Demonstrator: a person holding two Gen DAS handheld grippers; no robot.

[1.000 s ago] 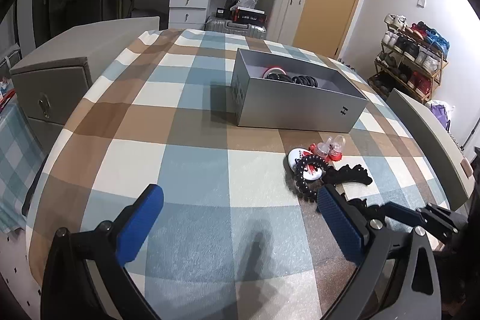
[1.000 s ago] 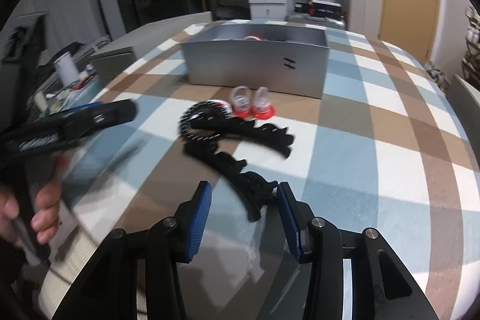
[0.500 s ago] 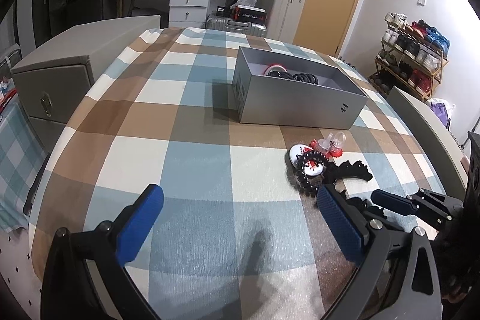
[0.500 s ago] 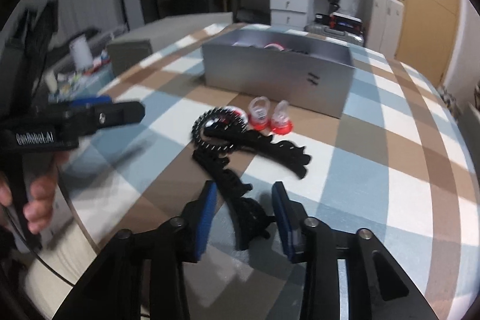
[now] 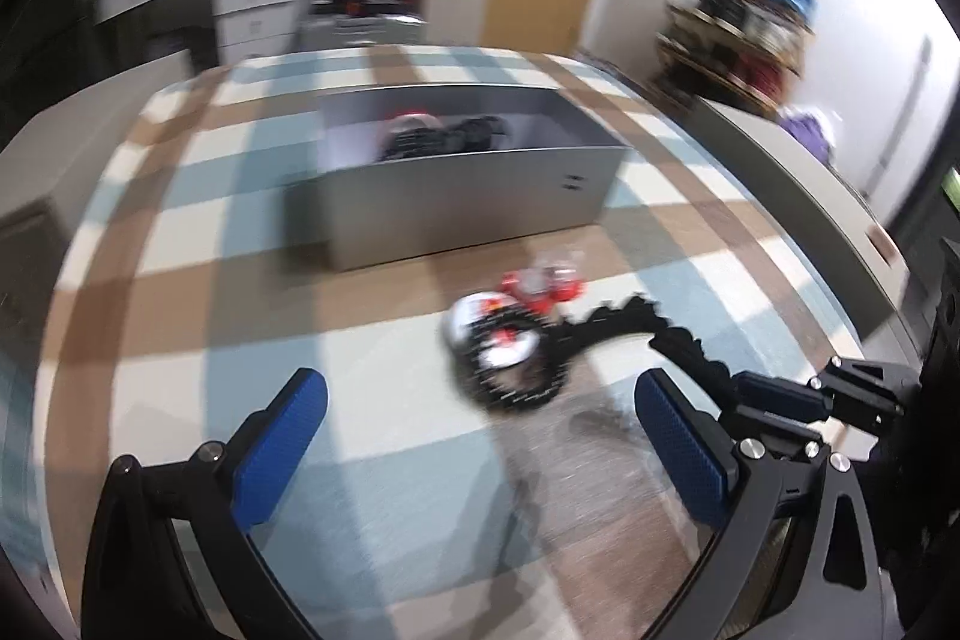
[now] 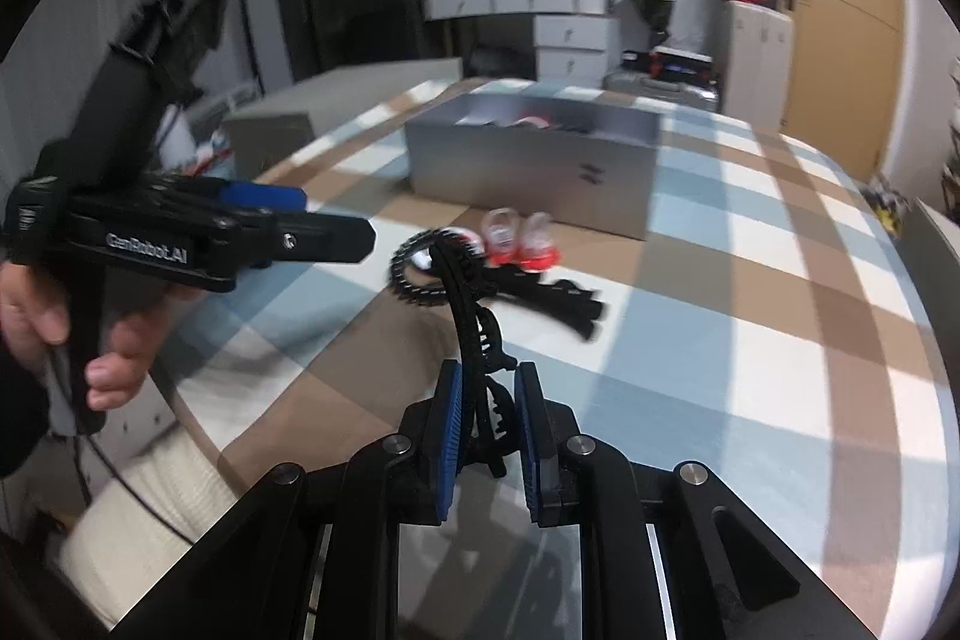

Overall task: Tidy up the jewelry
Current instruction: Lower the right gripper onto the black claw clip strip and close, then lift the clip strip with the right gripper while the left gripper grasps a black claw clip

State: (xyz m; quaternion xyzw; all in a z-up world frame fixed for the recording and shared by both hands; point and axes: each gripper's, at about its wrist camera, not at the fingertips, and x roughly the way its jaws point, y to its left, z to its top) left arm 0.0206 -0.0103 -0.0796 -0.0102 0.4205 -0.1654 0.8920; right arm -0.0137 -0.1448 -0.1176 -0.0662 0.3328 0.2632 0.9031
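My right tongs grip one end of a black toothed necklace, lifting it off the table. My left tongs hang open. Some pieces already lie in the far grey box; a beaded bracelet and two red rings remain.

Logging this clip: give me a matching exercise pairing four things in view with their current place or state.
Things:
1. right gripper
2. left gripper
3. grey box
4. two red-based clear rings

States:
A. open, holding nothing
B. on the cloth just in front of the box
C. shut on a black toothed hairband
D. open-topped, jewelry inside

Pairs: 1-C, 2-A, 3-D, 4-B
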